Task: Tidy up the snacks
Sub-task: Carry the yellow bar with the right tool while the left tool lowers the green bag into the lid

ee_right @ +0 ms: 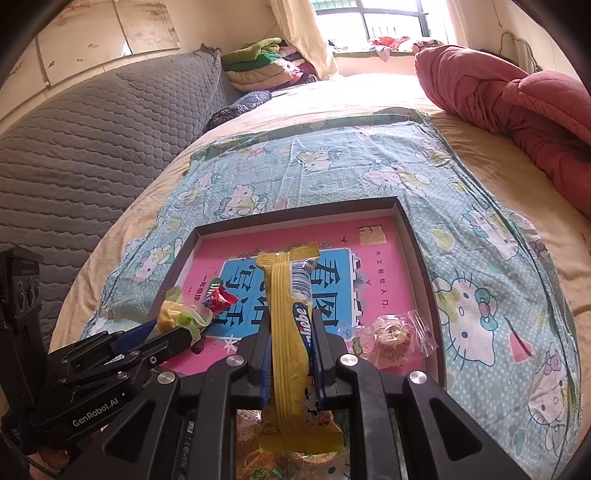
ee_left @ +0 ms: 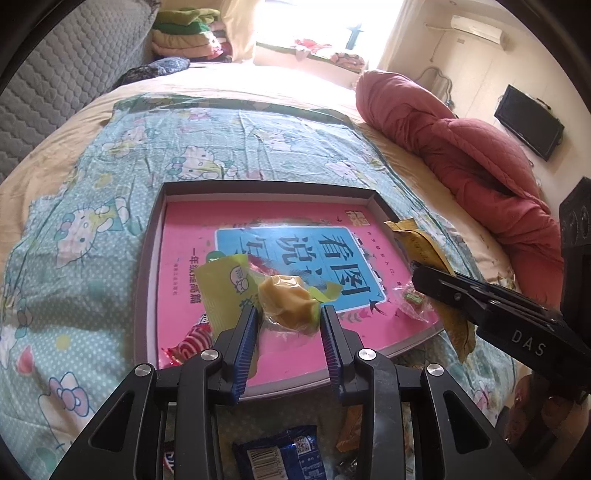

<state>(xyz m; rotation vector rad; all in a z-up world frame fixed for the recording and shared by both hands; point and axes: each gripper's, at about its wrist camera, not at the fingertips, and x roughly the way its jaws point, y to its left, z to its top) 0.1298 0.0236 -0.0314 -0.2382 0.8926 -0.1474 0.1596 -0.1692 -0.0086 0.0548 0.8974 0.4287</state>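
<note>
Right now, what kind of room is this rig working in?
Most likely a home bedroom. The work surface is a bed with a quilted grey headboard, a rolled red quilt lies at one side, and folded bedding is stacked by the window.

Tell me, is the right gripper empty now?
No, the right gripper is shut on a long yellow snack packet above the tray.
</note>
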